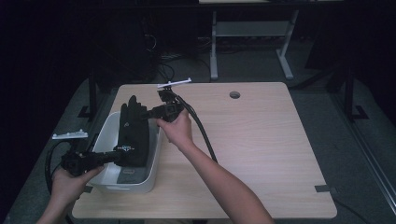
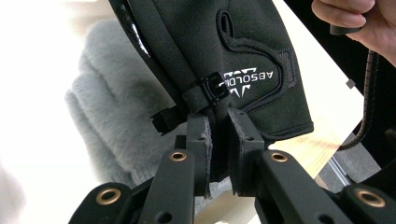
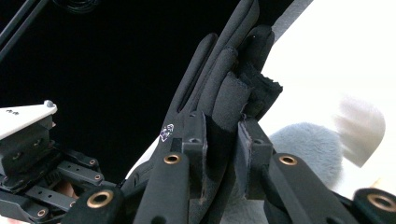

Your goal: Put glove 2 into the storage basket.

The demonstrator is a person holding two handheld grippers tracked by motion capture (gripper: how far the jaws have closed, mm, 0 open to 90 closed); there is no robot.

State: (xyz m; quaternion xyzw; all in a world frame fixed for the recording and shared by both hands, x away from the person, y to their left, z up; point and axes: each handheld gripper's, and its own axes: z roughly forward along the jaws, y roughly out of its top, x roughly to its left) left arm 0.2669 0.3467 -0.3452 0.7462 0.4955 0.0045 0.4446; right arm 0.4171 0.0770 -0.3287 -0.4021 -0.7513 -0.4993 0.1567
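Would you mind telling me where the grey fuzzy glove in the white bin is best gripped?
Probably at its cuff end, coming straight down from above. The grey glove lies flat on the floor of the white bin, and that end shows clear of the black glove that both grippers hold over it.

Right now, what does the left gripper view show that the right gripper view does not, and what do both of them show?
Left gripper view: the glove's cuff with white lettering and a strap buckle, pinched by the left claw; a strip of wooden table; a hand holding a ribbed cable.

Right gripper view: the glove's fingers, one of them pinched by the right claw, and the left gripper's grey plate against darkness.

Both: the same black glove, held in shut black jaws, with a grey fuzzy item behind it and a bright white surface.
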